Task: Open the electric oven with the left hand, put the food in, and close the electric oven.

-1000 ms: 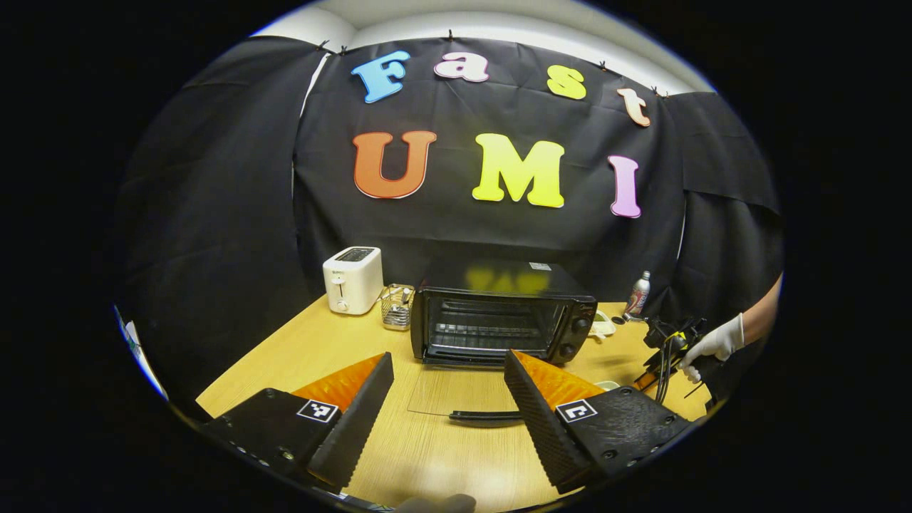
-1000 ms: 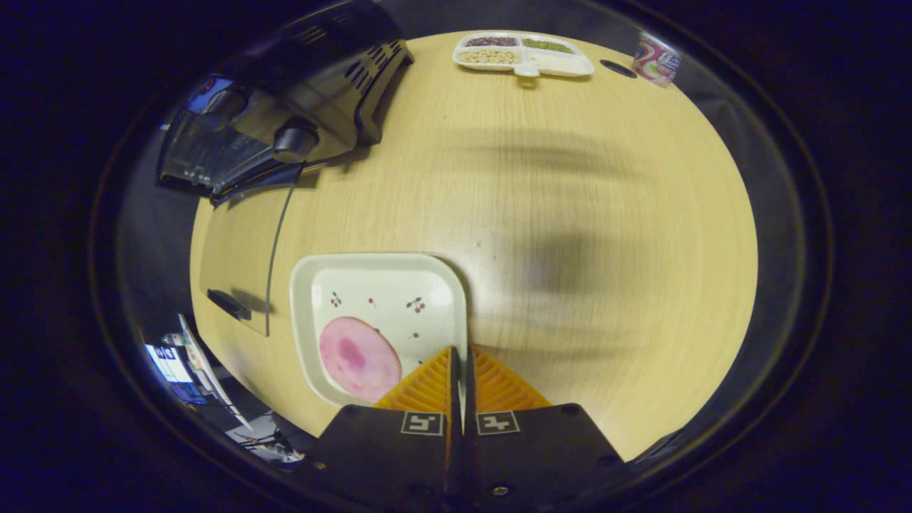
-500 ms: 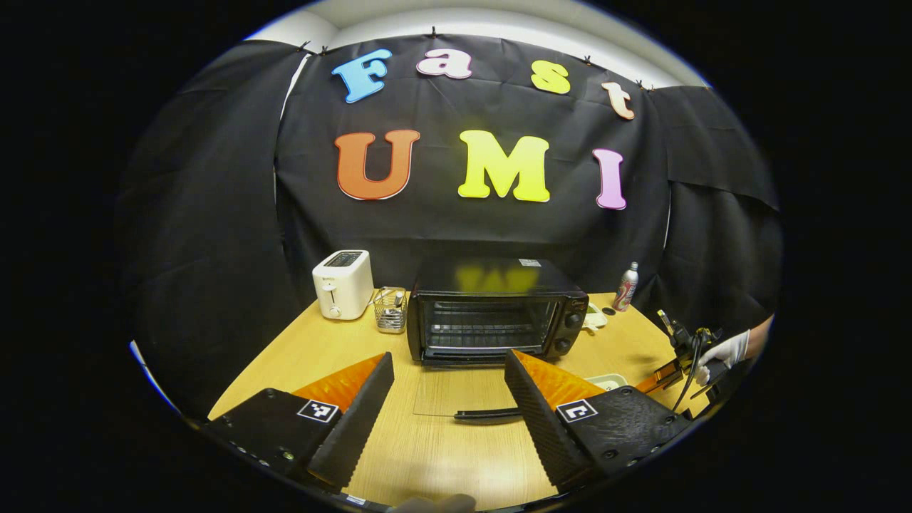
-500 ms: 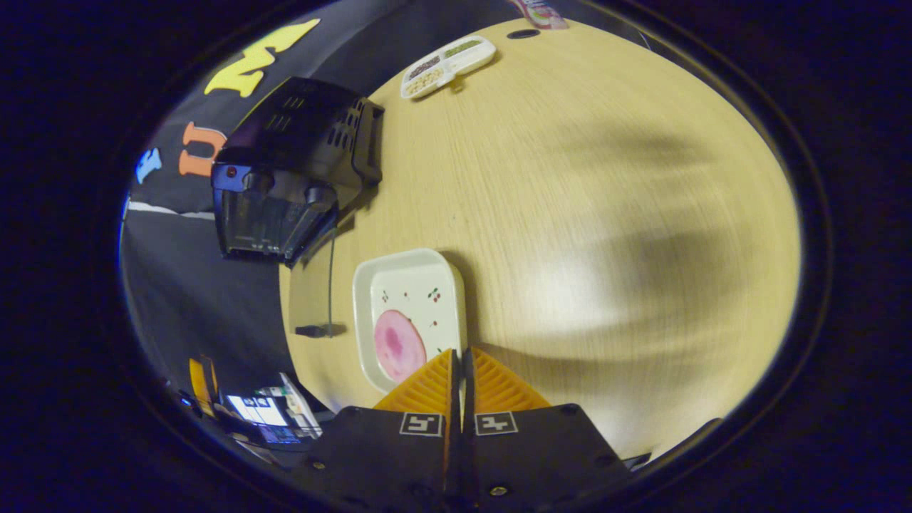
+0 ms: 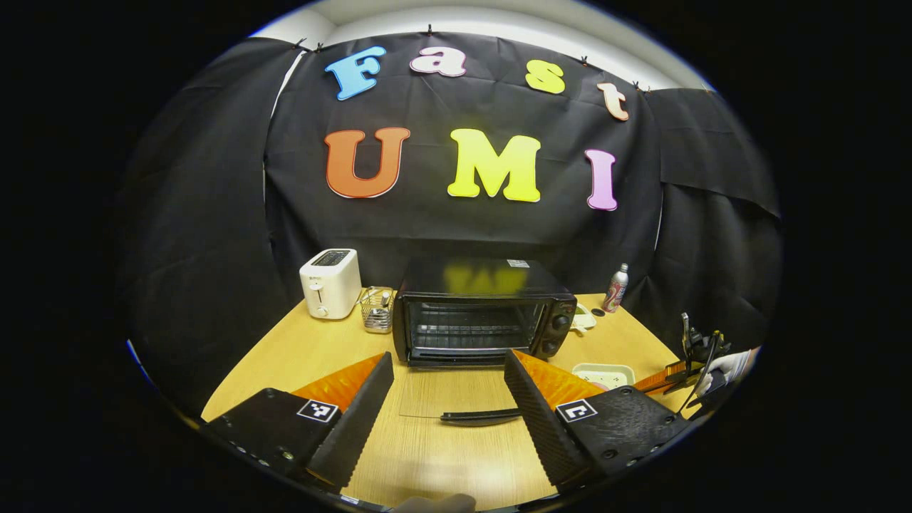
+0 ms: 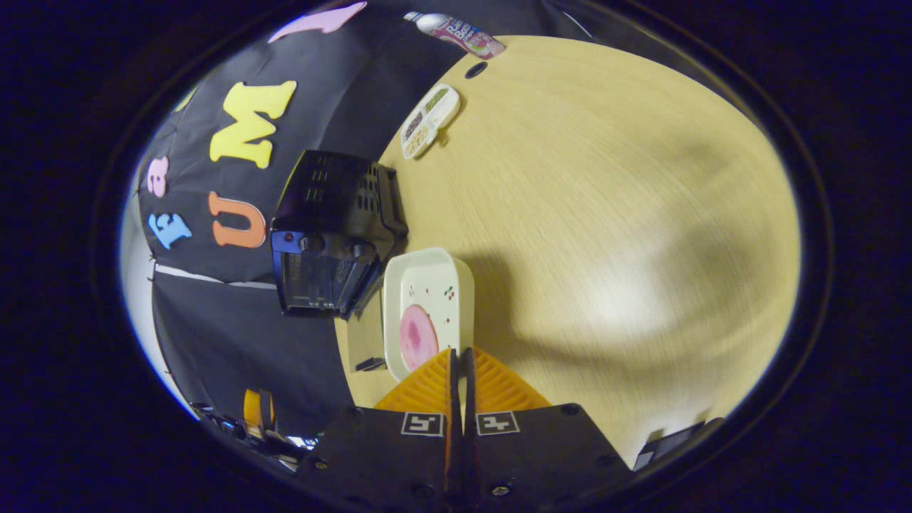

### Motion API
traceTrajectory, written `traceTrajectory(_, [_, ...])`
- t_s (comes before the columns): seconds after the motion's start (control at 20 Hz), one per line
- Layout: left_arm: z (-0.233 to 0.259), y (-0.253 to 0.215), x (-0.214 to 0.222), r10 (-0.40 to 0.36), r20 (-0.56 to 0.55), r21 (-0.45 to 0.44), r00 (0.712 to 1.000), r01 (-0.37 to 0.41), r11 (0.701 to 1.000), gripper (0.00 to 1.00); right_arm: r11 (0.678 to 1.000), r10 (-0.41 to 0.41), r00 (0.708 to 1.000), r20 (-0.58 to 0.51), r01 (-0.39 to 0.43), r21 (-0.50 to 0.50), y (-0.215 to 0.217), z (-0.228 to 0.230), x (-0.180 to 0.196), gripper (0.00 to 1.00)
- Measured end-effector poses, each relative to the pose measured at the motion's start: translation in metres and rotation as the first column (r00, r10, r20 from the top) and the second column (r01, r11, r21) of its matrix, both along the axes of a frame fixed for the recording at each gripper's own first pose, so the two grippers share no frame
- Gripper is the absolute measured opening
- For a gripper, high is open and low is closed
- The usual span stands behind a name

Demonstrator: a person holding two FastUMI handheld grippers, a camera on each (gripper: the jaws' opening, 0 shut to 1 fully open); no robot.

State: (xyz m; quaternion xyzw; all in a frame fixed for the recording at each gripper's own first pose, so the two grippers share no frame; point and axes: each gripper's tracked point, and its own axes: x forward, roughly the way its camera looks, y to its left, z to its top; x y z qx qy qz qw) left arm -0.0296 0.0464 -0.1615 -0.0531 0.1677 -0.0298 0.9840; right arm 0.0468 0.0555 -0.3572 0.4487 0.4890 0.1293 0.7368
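Pink, round sliced food [image 6: 417,338] lies flat on a white square plate [image 6: 432,285] with small cherry prints. In the right gripper view the right gripper [image 6: 459,354] has its fingers closed together on the plate's near rim, gripping it; whether the plate rests on the wooden desk [image 6: 613,214] or is lifted just off it cannot be told. Just beside the plate stands the black electric oven [image 5: 479,310], its glass door [image 5: 445,392] folded down flat onto the desk with the handle toward the viewer, so the wire rack inside is exposed. In the left gripper view the left gripper [image 5: 449,374] hovers in front of the oven with its fingers spread wide apart, holding nothing. A white toaster [image 5: 330,282] and a small wire basket [image 5: 376,308] sit left of the oven; a bottle [image 5: 616,288] stands at the desk's far right corner, with a divided snack tray [image 6: 430,120] near it. A gloved hand [image 5: 727,365] holds the right gripper at the desk's right edge.

Judging from this, opening is done and the step in hand is carrying the food in. Next, the plate needs swinging level toward the oven mouth and sliding over the lowered door onto the rack
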Motion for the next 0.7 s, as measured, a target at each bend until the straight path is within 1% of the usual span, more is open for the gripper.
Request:
traceTrajectory(0.05, [0.003, 0.000, 0.002, -0.001, 0.006, 0.003, 1.000, 0.001, 1.000, 0.95, 1.000, -0.023, 1.000, 0.001, 0.023, 0.005, 0.004, 0.004, 0.000, 0.04])
traceTrajectory(0.1, [0.005, 0.001, 0.003, 0.001, 0.008, 0.006, 1.000, -0.002, 1.000, 0.95, 0.999, -0.039, 0.999, 0.012, 0.039, 0.009, 0.008, 0.011, -0.002, 0.00])
traceTrajectory(0.25, [0.013, 0.008, 0.004, 0.026, 0.018, 0.015, 1.000, -0.026, 1.000, 0.95, 0.995, -0.093, 0.995, 0.041, 0.092, 0.027, 0.035, 0.026, 0.001, 0.00])
traceTrajectory(0.3, [0.015, 0.009, 0.005, 0.029, 0.019, 0.020, 0.999, -0.030, 0.999, 0.95, 0.994, -0.104, 0.993, 0.054, 0.102, 0.033, 0.047, 0.031, 0.002, 0.03])
traceTrajectory(0.45, [0.025, 0.013, 0.005, 0.027, 0.029, 0.052, 0.999, -0.028, 0.998, 0.95, 0.992, -0.122, 0.990, 0.065, 0.119, 0.048, 0.089, 0.039, 0.001, 0.04])
traceTrajectory(0.55, [0.032, 0.014, 0.004, 0.021, 0.036, 0.062, 0.999, -0.023, 0.998, 0.95, 0.988, -0.148, 0.987, 0.062, 0.144, 0.059, 0.121, 0.042, 0.001, 0.04])
traceTrajectory(0.7, [0.040, 0.016, 0.004, 0.016, 0.034, 0.045, 0.999, -0.018, 0.999, 0.95, 0.972, -0.224, 0.973, 0.057, 0.219, 0.078, 0.160, 0.046, 0.005, 0.04])
